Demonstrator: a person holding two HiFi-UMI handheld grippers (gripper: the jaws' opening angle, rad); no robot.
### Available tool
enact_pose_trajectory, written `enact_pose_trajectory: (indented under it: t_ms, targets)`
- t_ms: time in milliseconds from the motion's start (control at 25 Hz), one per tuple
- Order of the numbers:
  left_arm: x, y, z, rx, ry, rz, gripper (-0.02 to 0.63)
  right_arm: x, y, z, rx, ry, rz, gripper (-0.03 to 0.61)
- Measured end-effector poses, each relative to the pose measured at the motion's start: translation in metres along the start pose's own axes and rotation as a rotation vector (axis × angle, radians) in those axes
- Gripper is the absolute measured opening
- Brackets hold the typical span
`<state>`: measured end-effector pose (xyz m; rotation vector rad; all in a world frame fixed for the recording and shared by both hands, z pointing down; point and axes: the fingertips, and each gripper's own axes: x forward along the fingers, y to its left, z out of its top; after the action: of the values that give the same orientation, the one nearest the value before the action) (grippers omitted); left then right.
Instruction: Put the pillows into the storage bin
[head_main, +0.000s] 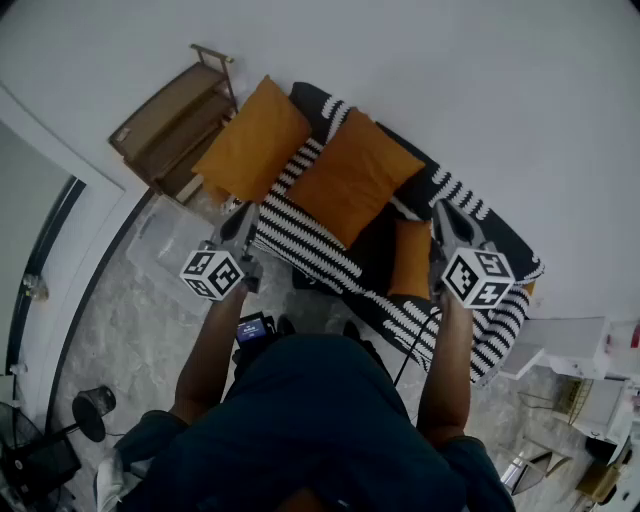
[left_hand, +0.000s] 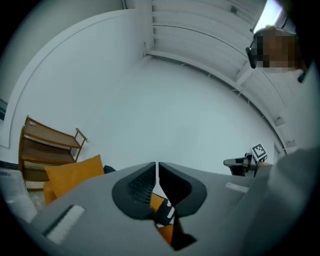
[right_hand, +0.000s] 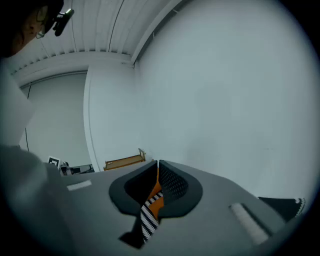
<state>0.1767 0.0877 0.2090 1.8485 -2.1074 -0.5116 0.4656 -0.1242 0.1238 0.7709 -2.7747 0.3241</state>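
My head view alone shows three orange pillows (head_main: 350, 175) on the striped sofa (head_main: 300, 238) at twelve o'clock. The left hand-held gripper (head_main: 240, 218) and right hand-held gripper (head_main: 445, 215), both clenched empty, point at it from outstretched forearms.

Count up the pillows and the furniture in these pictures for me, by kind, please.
Orange pillows: 3
Striped sofa: 1
Wooden shelf: 1
Total: 5
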Motion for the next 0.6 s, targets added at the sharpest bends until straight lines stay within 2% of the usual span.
enact_pose_trajectory:
  t_ms: [360,600]
  targets:
    - [-0.003,0.04,0.005,-0.039,0.013,-0.018,0.015,0.026,0.029,0.001,-0.018,0.026,-0.03,0.021]
    - [0.014,0.066,-0.014,-0.113,0.035,0.003,0.015,0.061,0.023,0.002,-0.011,0.056,-0.009,0.025]
